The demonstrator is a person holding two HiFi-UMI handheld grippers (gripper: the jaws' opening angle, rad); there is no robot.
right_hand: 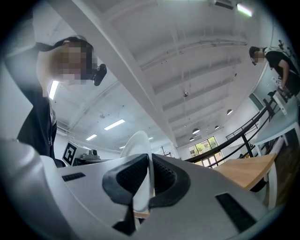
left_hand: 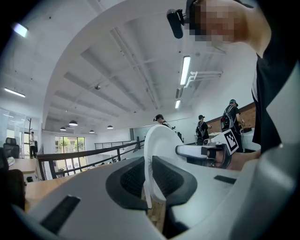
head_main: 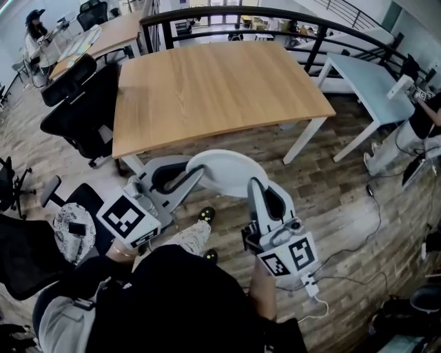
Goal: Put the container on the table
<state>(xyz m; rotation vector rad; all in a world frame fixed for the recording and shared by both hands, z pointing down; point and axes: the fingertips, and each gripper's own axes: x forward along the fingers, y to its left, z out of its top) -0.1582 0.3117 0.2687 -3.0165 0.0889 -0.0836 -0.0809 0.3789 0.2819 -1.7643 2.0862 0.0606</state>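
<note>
A white, shallow round container [head_main: 224,172] hangs in the air just in front of the near edge of the wooden table [head_main: 213,83]. My left gripper [head_main: 180,178] is shut on its left rim and my right gripper [head_main: 265,196] is shut on its right rim. The left gripper view shows the thin white rim [left_hand: 157,145] pinched between the dark pads of the left gripper [left_hand: 149,183], with the right gripper [left_hand: 206,151] beyond. In the right gripper view the rim [right_hand: 138,145] is clamped in the right gripper [right_hand: 150,180], and the table [right_hand: 248,171] lies to the right.
Black office chairs [head_main: 76,117] stand left of the table. A pale blue table [head_main: 365,83] is at the right, a dark railing [head_main: 234,14] behind. A white cable [head_main: 344,255] trails over the wooden floor. A patterned stool [head_main: 72,231] is at my left.
</note>
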